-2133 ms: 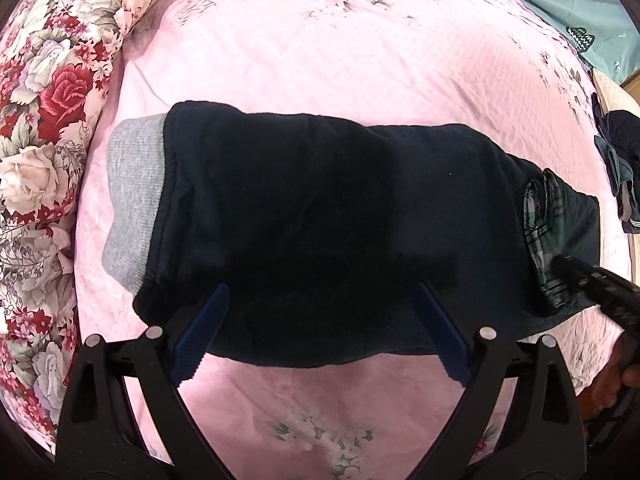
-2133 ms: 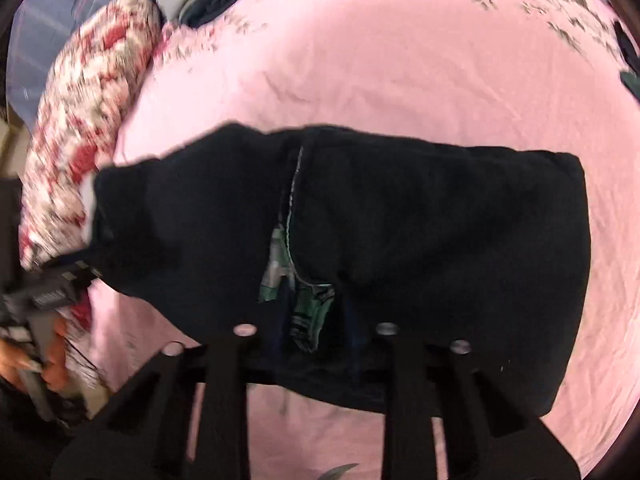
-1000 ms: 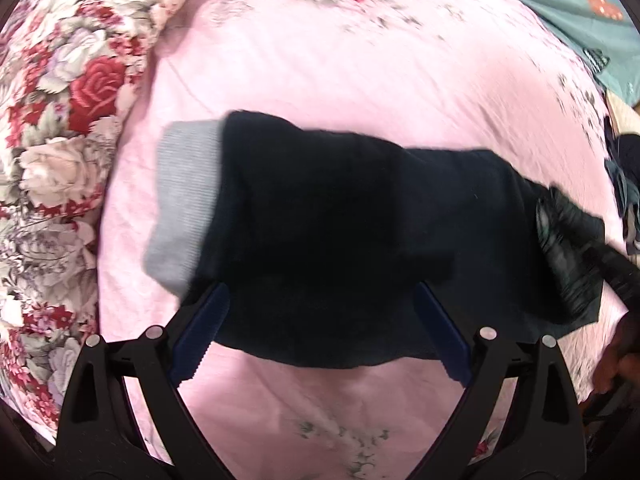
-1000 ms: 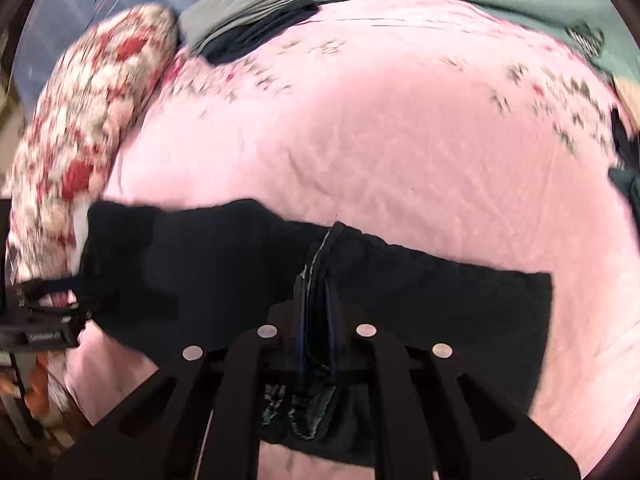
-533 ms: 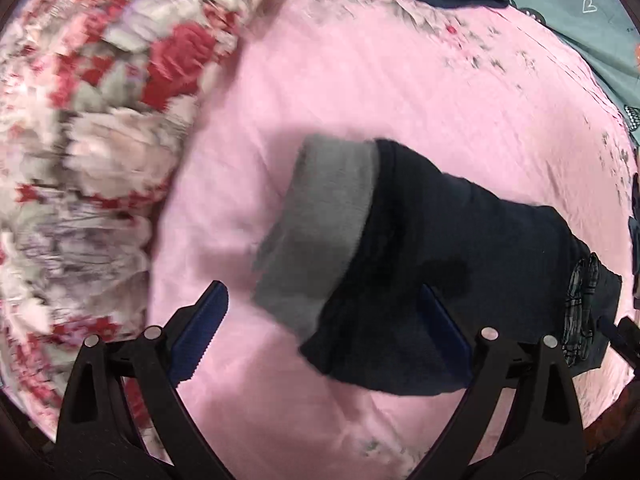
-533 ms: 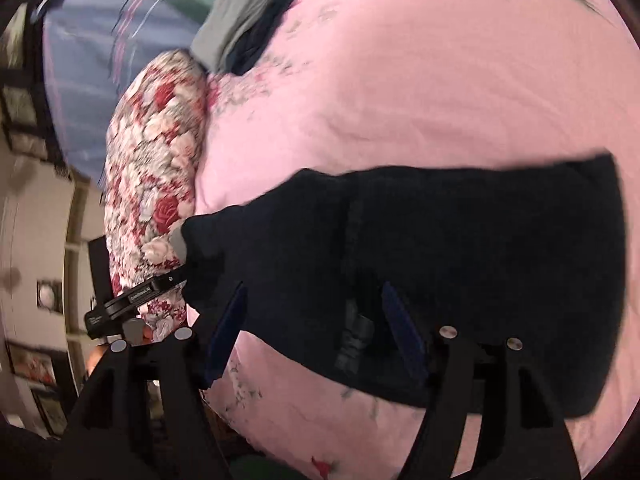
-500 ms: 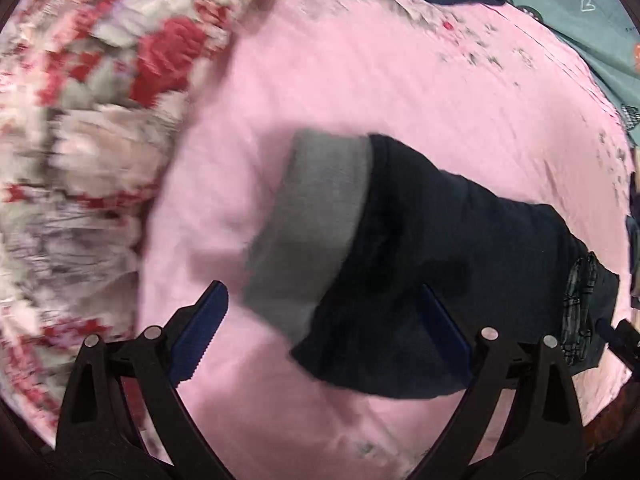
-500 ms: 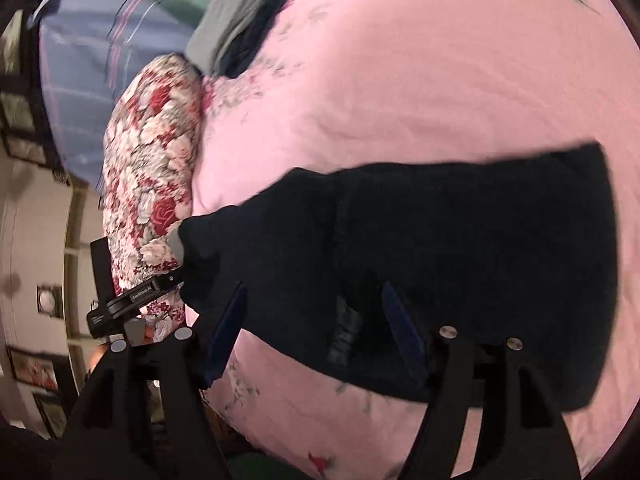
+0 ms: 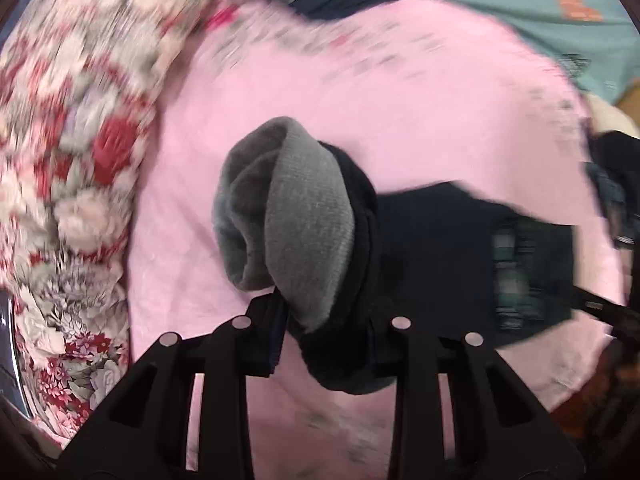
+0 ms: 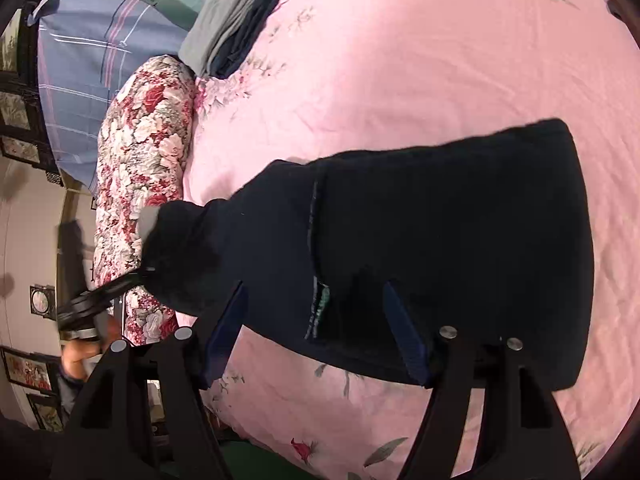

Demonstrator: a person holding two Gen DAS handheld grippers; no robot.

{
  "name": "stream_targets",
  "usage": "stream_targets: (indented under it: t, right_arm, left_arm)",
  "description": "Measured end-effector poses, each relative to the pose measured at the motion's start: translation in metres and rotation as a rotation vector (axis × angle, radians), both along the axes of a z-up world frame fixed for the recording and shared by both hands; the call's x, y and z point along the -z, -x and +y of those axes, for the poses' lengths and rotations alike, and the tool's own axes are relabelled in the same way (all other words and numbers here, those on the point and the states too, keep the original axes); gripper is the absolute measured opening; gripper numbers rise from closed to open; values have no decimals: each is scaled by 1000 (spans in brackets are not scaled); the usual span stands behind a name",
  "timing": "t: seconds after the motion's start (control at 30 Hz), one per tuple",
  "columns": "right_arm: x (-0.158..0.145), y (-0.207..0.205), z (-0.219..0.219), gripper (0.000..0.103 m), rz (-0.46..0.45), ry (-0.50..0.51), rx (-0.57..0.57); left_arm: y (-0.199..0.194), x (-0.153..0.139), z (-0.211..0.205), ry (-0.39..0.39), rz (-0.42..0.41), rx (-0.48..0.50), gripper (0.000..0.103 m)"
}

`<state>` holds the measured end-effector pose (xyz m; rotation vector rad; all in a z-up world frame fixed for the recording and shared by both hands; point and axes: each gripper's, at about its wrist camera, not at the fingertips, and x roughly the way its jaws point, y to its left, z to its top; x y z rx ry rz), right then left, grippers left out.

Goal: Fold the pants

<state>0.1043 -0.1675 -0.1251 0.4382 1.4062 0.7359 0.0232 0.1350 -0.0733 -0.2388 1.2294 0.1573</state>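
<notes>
Dark navy pants (image 10: 440,240) lie folded on the pink bedsheet (image 10: 400,60). Their grey ribbed waistband (image 9: 296,220) is bunched up and lifted in the left wrist view. My left gripper (image 9: 324,336) is shut on the pants just below the waistband. It also shows at the left of the right wrist view (image 10: 92,304), holding that end of the pants up. My right gripper (image 10: 316,320) is open and empty, its blue-padded fingers (image 10: 224,328) hovering over the near edge of the pants. A plaid lining (image 9: 508,264) shows at the far end.
A red and white floral pillow (image 9: 64,140) lies along the left of the bed. Folded grey and navy clothes (image 10: 232,16) are stacked at the head of the bed on a teal blanket (image 9: 540,8). More dark clothes (image 9: 616,184) lie at the right.
My left gripper has closed on the waistband end of the pants and lifted it. My right gripper let go of the other end earlier and stays open.
</notes>
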Motion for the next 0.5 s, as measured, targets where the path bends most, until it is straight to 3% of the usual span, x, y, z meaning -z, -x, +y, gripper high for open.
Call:
stream_targets:
  t: [0.1, 0.13, 0.17, 0.23, 0.33, 0.37, 0.43, 0.5]
  right_arm:
    - [-3, 0, -3, 70, -7, -24, 7]
    - [-4, 0, -5, 70, -5, -28, 10]
    - [-5, 1, -8, 70, -4, -31, 14]
    - [-4, 2, -17, 71, -1, -24, 28]
    - [-2, 3, -31, 71, 12, 0, 64]
    - [-4, 4, -34, 71, 11, 9, 78]
    - [-8, 6, -42, 71, -2, 23, 98]
    - [-11, 8, -45, 74, -15, 36, 106]
  left_arm:
    - [-8, -21, -35, 73, -48, 93, 38]
    - [-15, -22, -54, 134, -62, 146, 46]
    - [-18, -16, -68, 167, -67, 172, 65]
    - [-33, 10, -97, 233, -45, 237, 79]
    - [-50, 57, -124, 199, 140, 259, 74]
    - [-50, 59, -127, 225, 157, 259, 74]
    - [-47, 47, -127, 248, 124, 275, 77]
    - [-41, 26, -120, 233, 64, 286, 86]
